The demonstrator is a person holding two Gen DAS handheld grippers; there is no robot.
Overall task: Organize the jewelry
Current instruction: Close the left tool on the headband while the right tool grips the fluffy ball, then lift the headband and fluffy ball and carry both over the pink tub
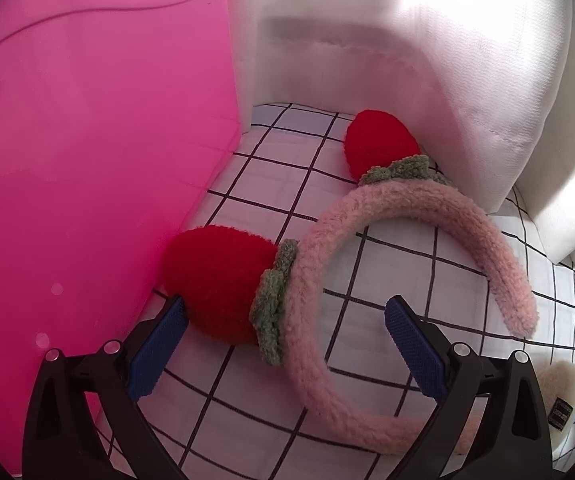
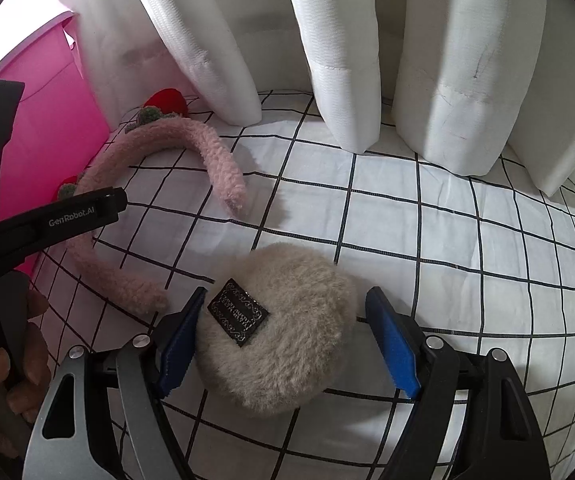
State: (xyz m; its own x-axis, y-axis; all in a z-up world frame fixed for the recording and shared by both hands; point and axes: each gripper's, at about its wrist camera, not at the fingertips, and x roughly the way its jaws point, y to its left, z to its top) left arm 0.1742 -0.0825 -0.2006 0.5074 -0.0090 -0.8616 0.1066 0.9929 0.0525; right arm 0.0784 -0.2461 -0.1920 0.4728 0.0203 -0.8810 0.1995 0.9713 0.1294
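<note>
A pink fuzzy headband (image 1: 323,280) with two red pompoms (image 1: 219,280) and green leaves lies on the checked cloth (image 1: 387,272). My left gripper (image 1: 287,340) stands open astride the band. Its left pad (image 1: 159,352) is right beside the near pompom, and the right pad is apart from the band. A beige fluffy puff (image 2: 287,340) with a black label sits between the fingers of my right gripper (image 2: 285,320). The right gripper's jaws are wide: the left pad (image 2: 179,344) brushes the fluff, and a small gap shows at the right pad. The headband (image 2: 215,160) lies to the puff's upper left.
A pink box (image 1: 87,160) stands against the cloth at the left, close to the near pompom. White curtain folds (image 2: 327,40) hang along the back. The left gripper's black finger (image 2: 67,220) and a person's hand (image 2: 7,360) show at the left edge. Bare cloth (image 2: 487,260) spreads to the right.
</note>
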